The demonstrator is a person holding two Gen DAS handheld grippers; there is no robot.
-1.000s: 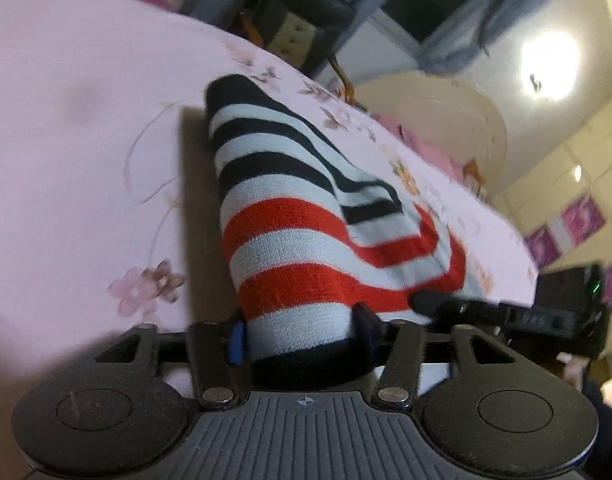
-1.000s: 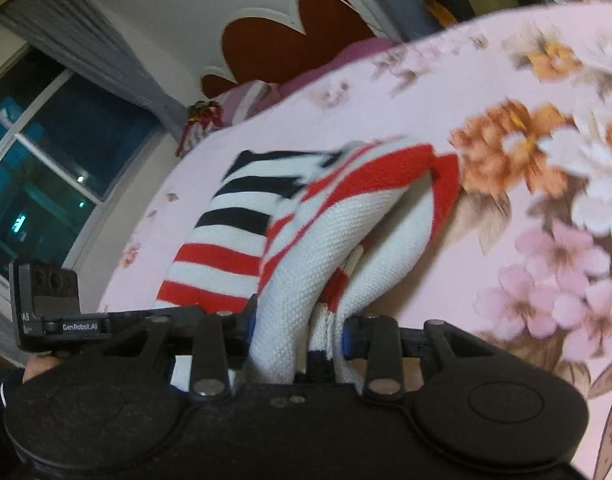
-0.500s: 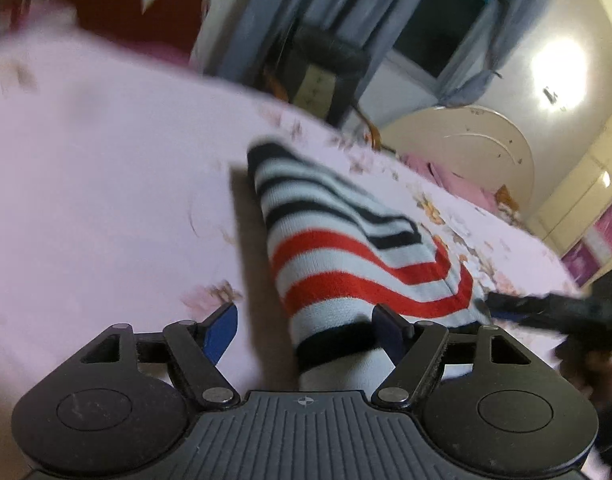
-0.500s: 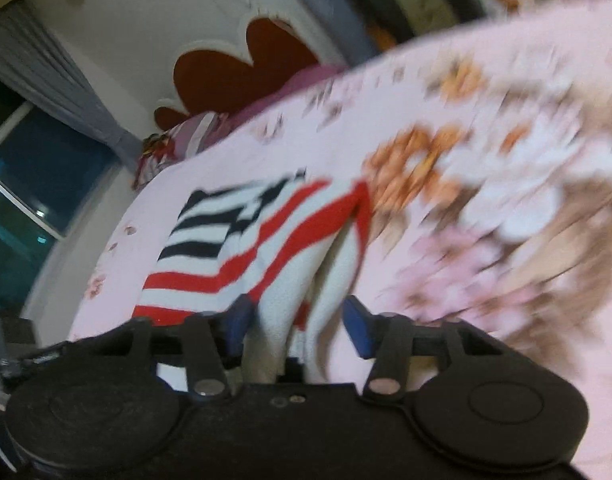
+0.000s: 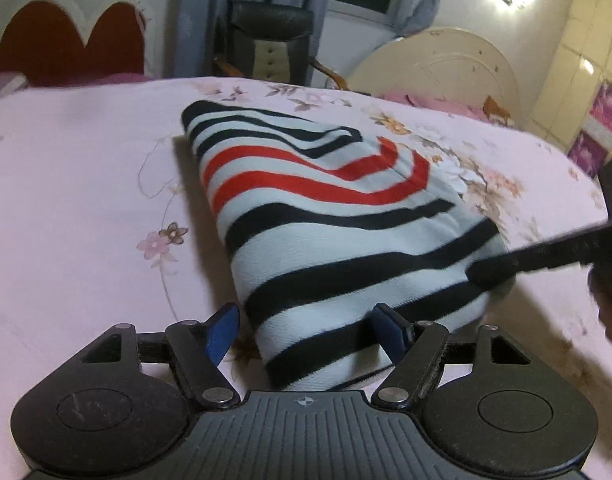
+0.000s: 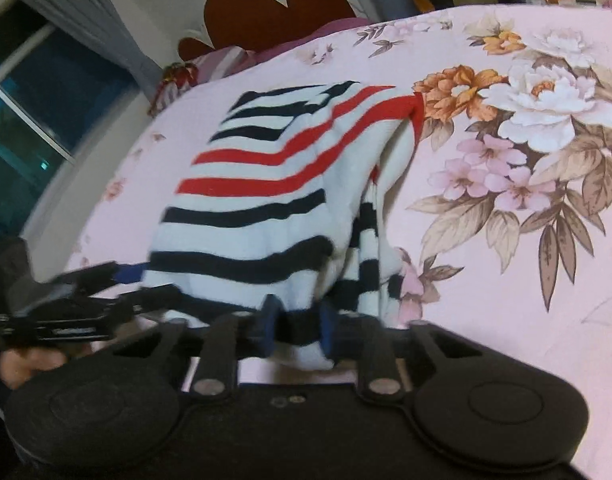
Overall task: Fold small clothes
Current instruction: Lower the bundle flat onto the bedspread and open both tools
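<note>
A small striped knit garment (image 5: 317,216), white with black and red bands, lies folded on the pink floral bedsheet (image 5: 78,184). My left gripper (image 5: 309,334) is open, its blue pads on either side of the garment's near hem without pinching it. My right gripper (image 6: 296,326) is shut on the garment's near edge (image 6: 302,332), which is bunched between the pads. The garment also shows in the right wrist view (image 6: 266,200). The right gripper reaches in from the right in the left wrist view (image 5: 525,260); the left gripper shows at the left of the right wrist view (image 6: 86,292).
A red and white headboard (image 5: 66,44) stands behind the bed. A black chair (image 5: 266,44) and grey curtains stand by the window. A cream round footboard (image 5: 437,64) is at the back right. Large printed flowers cover the sheet (image 6: 525,120) to the garment's right.
My left gripper has opened and let go of the garment's hem, then drawn back. The garment now lies flatter on the bed. My right gripper stays shut on it.
</note>
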